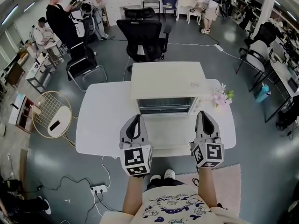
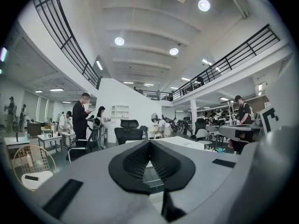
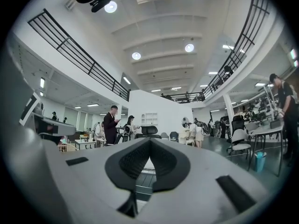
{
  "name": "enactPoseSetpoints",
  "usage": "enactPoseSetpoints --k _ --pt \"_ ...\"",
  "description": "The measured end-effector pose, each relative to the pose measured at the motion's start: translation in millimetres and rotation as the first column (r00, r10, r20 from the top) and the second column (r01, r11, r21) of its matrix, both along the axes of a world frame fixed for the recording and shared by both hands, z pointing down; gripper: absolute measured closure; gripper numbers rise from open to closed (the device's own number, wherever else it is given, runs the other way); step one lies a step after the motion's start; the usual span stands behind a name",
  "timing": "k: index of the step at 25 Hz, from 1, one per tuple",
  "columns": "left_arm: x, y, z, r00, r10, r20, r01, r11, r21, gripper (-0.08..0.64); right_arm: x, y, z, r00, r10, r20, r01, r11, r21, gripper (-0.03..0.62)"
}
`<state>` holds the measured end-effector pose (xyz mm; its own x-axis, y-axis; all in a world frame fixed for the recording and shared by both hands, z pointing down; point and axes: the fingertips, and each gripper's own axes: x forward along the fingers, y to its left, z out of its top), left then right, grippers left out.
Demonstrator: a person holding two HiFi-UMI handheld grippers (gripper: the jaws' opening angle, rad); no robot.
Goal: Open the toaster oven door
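A cream toaster oven (image 1: 168, 80) stands at the back middle of the white table (image 1: 100, 125). Its front (image 1: 166, 105) shows wire racks behind it. A pale flat panel (image 1: 166, 132) lies in front of it, reaching the table's near edge; I cannot tell whether this is the door folded down. My left gripper (image 1: 136, 118) hovers at the panel's left side and my right gripper (image 1: 203, 114) at its right side. Both are shut on nothing, tips pointing at the oven. In the left gripper view (image 2: 149, 143) and the right gripper view (image 3: 150, 141) the jaws meet, with rack bars showing beyond them.
Pink flowers (image 1: 222, 97) sit on the table's right side, close to my right gripper. A black office chair (image 1: 145, 38) stands behind the table. A round wire stand (image 1: 51, 114) is on the floor at left, a power strip (image 1: 99, 188) near my feet. People stand far back left.
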<state>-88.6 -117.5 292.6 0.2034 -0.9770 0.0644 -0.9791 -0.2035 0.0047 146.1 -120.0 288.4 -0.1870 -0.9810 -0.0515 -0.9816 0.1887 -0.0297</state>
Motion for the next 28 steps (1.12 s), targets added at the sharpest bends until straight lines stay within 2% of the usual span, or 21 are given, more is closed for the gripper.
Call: enactPoseSetpoints --k 10,28 --pt "2.3 -0.8 -3.0 1.000 -0.007 0.007 0.007 1.000 0.000 0.555 -2.0 -3.6 -0.8 0.999 -0.030 0.021 0.030 1.000 -0.010 0.595" --pt "5.0 -1.2 1.1 1.000 0.005 0.011 -0.005 1.000 0.002 0.555 -2.1 -3.5 3.6 1.000 -0.019 0.009 0.019 1.000 -0.013 0.595"
